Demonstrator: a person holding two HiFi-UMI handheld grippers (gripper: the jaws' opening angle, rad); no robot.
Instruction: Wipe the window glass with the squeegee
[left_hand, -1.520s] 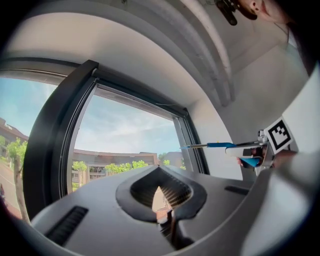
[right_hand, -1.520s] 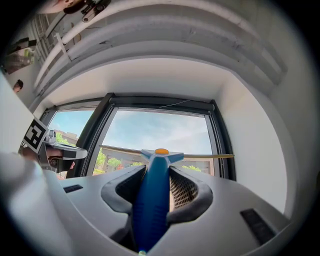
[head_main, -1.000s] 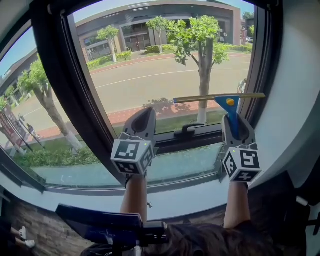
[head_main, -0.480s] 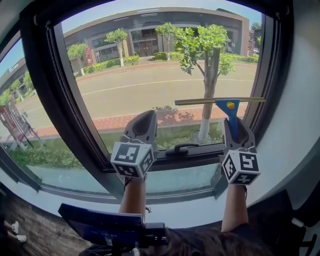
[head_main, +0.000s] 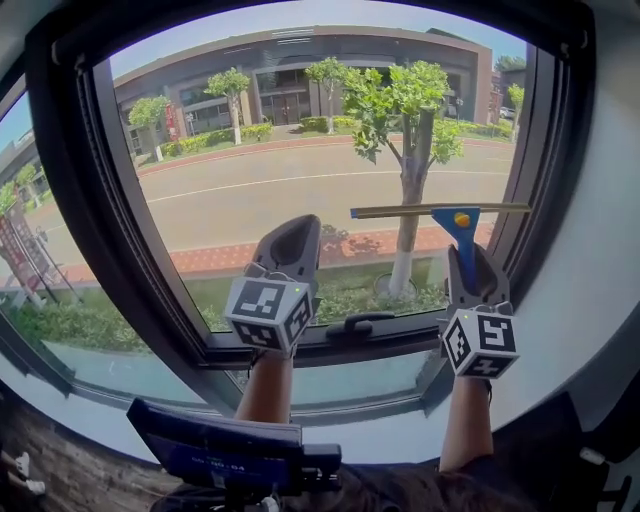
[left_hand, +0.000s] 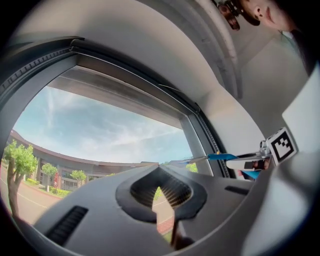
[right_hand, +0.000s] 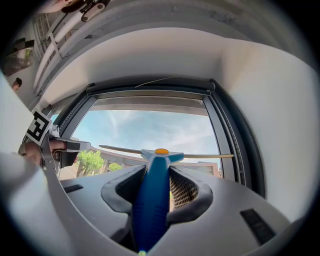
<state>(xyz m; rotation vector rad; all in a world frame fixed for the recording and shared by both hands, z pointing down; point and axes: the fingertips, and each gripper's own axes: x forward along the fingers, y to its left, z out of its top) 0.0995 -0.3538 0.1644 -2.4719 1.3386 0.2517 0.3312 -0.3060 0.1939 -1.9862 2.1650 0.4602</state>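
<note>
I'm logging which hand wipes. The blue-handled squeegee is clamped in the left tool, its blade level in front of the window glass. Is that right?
No: the squeegee is clamped in the right tool, as the right gripper view shows; the left tool is shut on nothing. Its blade is level in front of the window glass.

left gripper (left_hand: 161, 169) fingers together, empty; squeegee (left_hand: 220, 156) at right before window glass (left_hand: 100, 130).

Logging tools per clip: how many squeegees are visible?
1. The blue-handled squeegee with a long thin blade is clamped in the right gripper, before the window glass. The shut left gripper holds none.
</note>
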